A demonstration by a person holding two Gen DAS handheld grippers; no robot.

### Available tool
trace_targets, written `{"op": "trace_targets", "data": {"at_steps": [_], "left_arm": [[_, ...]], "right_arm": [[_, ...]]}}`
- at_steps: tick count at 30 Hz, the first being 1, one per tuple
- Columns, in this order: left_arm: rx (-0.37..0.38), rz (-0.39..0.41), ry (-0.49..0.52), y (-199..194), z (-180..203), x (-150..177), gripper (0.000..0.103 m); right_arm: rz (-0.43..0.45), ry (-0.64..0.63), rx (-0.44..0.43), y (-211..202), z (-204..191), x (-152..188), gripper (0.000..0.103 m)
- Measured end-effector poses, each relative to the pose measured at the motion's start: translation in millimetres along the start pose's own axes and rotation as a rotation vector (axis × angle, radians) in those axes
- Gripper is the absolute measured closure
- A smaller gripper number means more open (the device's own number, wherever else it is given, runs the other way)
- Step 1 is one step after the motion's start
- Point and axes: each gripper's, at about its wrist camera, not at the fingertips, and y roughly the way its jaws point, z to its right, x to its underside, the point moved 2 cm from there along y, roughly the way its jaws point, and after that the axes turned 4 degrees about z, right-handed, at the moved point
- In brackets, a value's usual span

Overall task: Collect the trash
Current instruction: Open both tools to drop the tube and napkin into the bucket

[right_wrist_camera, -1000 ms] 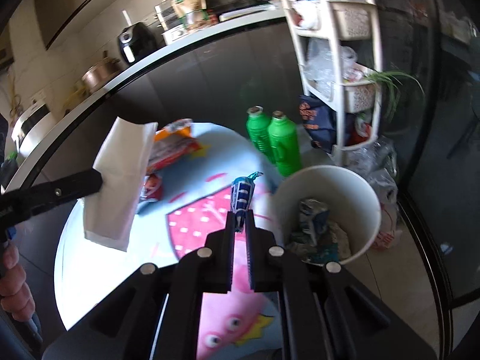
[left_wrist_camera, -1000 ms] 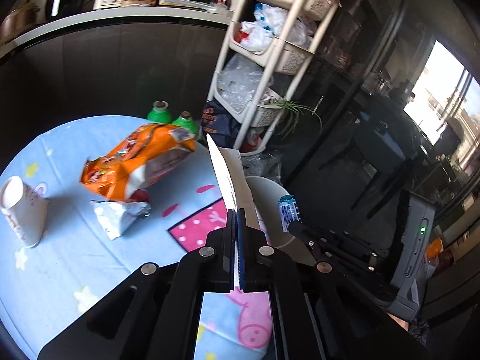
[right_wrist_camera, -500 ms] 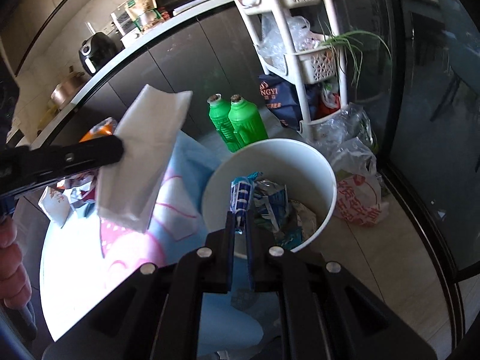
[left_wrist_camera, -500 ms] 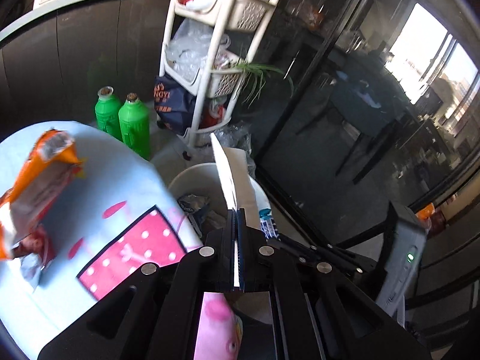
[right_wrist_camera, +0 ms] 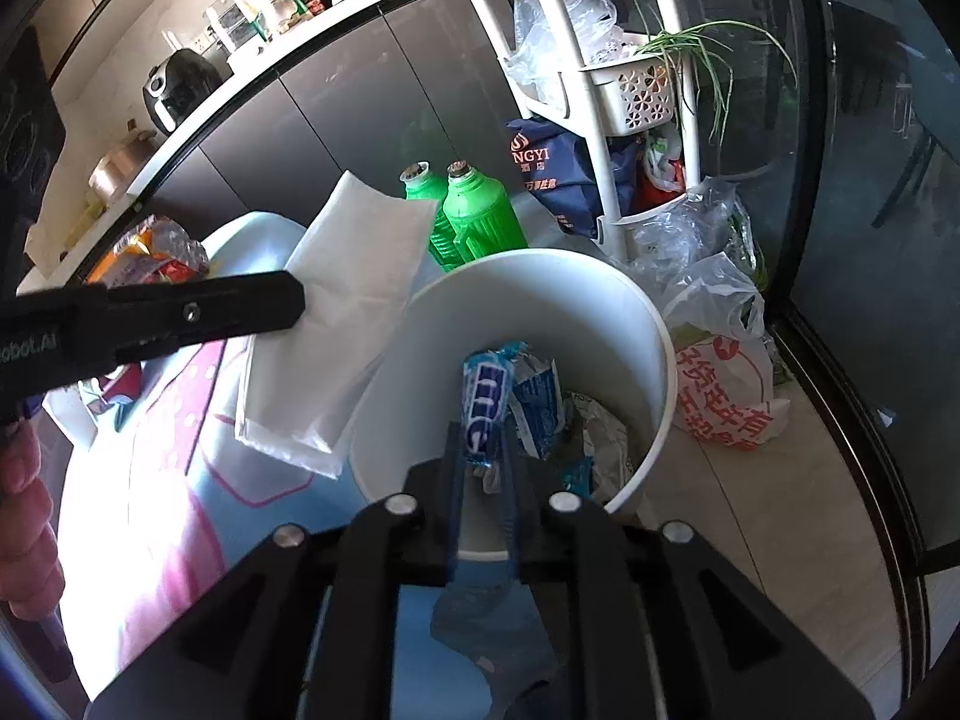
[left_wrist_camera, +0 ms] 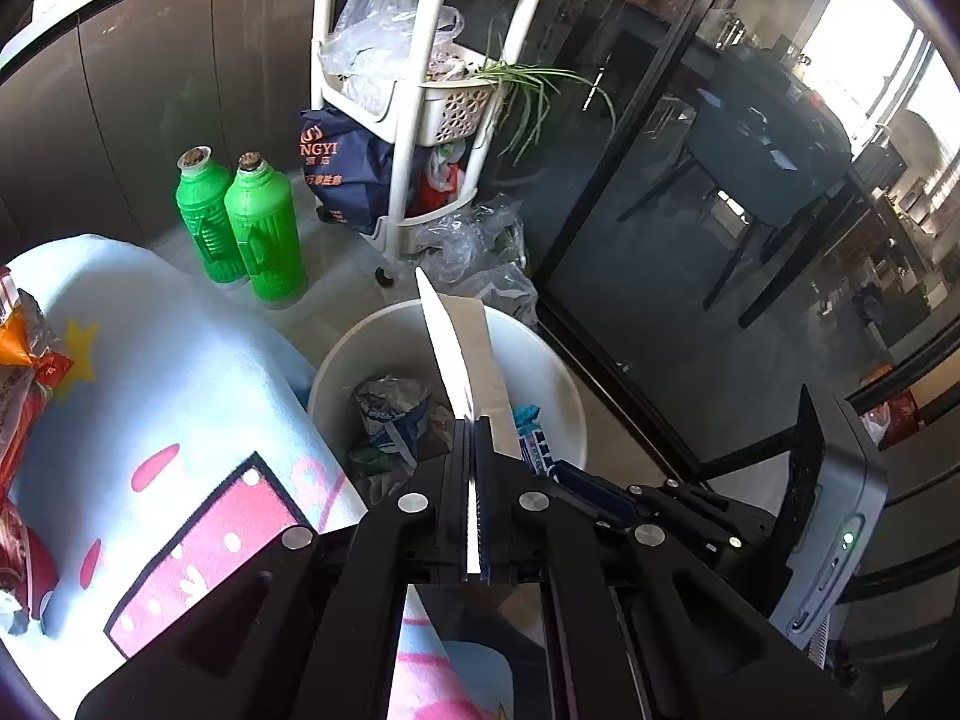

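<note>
My left gripper [left_wrist_camera: 474, 450] is shut on a white folded napkin [left_wrist_camera: 459, 354], held edge-on above the white trash bin [left_wrist_camera: 558, 372]. In the right wrist view the napkin [right_wrist_camera: 336, 324] hangs from the left gripper beside the bin's rim [right_wrist_camera: 660, 372]. My right gripper [right_wrist_camera: 483, 450] has parted slightly around a blue candy wrapper [right_wrist_camera: 483, 402] that still sits between its fingers over the bin's mouth. It also shows in the left wrist view [left_wrist_camera: 534, 438]. The bin holds crumpled wrappers [right_wrist_camera: 540, 402].
A round table with a light blue cartoon cloth [left_wrist_camera: 162, 396] is left of the bin, with an orange snack bag [left_wrist_camera: 24, 360] on it. Two green bottles [left_wrist_camera: 252, 234], a white shelf cart [left_wrist_camera: 420, 90], plastic bags [right_wrist_camera: 714, 348] and a glass door [left_wrist_camera: 690, 210] surround the bin.
Both grippers moved from over the table to above the bin. The right gripper's fingers have opened a little around the blue wrapper. The left still grips the napkin.
</note>
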Motion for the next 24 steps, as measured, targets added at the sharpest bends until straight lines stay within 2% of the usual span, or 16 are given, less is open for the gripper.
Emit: {"op": "trace_targets", "data": {"at_steps": [2, 4, 5, 8, 10, 11, 13, 15, 18, 24], "left_arm": [[-0.026, 0.013, -0.003, -2.4, 0.2, 0.4, 0.095], [-0.049, 0.03, -0.002, -5.3, -0.6, 0.3, 0.069], [-0.057, 0.041, -0.001, -6.5, -1.1, -0.2, 0.065], [-0.055, 0.047, -0.002, -9.6, -2.7, -3.0, 0.059], [-0.078, 0.07, -0.013, -13.7, -4.3, -4.4, 0.043], [-0.093, 0.087, -0.015, -16.6, -5.0, -4.9, 0.039], [-0.141, 0.118, -0.016, -23.0, -6.5, -5.4, 0.024], [-0.165, 0.148, -0.015, -34.1, -6.8, -4.9, 0.018], [-0.171, 0.177, -0.018, -49.2, -6.3, -4.8, 0.009], [-0.171, 0.234, -0.062, -87.1, -10.1, 5.1, 0.008]], "right_arm": [[0.009, -0.019, 0.01, 0.4, -1.2, 0.7, 0.072], [0.02, -0.029, 0.016, -0.4, -1.1, 1.5, 0.062], [0.021, -0.03, 0.018, -0.7, -0.2, 2.2, 0.062], [0.033, -0.034, 0.012, -2.9, 0.1, 4.3, 0.046], [0.045, -0.034, 0.003, -6.1, -0.9, 4.8, 0.028], [0.049, -0.032, -0.002, -7.9, -1.9, 5.0, 0.024], [0.056, -0.032, -0.014, -10.6, -3.8, 4.0, 0.011], [0.061, -0.033, -0.026, -13.7, -6.9, 2.6, 0.003], [0.061, -0.035, -0.031, -18.2, -13.7, -0.2, 0.003], [0.068, -0.041, -0.023, -32.3, -28.3, -3.5, 0.003]]}}
